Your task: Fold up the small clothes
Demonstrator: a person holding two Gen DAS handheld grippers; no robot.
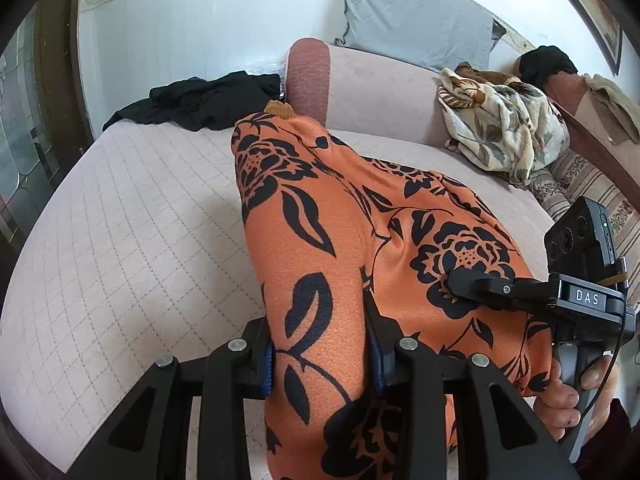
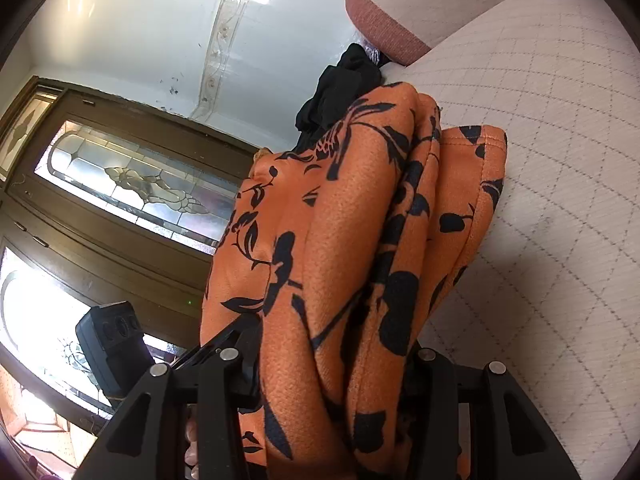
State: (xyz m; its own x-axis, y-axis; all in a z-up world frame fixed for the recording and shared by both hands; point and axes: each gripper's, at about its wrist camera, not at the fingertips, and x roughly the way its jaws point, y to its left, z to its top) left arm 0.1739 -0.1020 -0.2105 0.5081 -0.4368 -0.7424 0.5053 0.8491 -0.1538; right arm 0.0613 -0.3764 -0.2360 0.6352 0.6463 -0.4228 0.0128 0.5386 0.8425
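Note:
An orange garment (image 1: 344, 220) with a black flower print hangs bunched above the quilted pale seat (image 1: 120, 220). My left gripper (image 1: 320, 344) is shut on one gathered edge, its blue pads pressing the cloth from both sides. In the left wrist view my right gripper (image 1: 464, 280) comes in from the right, held by a person's hand (image 1: 560, 404), with a finger lying on the cloth. In the right wrist view the garment (image 2: 332, 240) droops in thick folds from my right gripper (image 2: 332, 364), which is shut on it. The fingertips there are hidden by cloth.
A black garment (image 1: 208, 100) lies at the seat's far left corner. A cream flowered cloth (image 1: 500, 128) is heaped at the back right. A grey pillow (image 1: 412, 12) leans on the wall behind the pink armrest (image 1: 310, 76). A wooden door with leaded glass (image 2: 132, 176) stands beside the seat.

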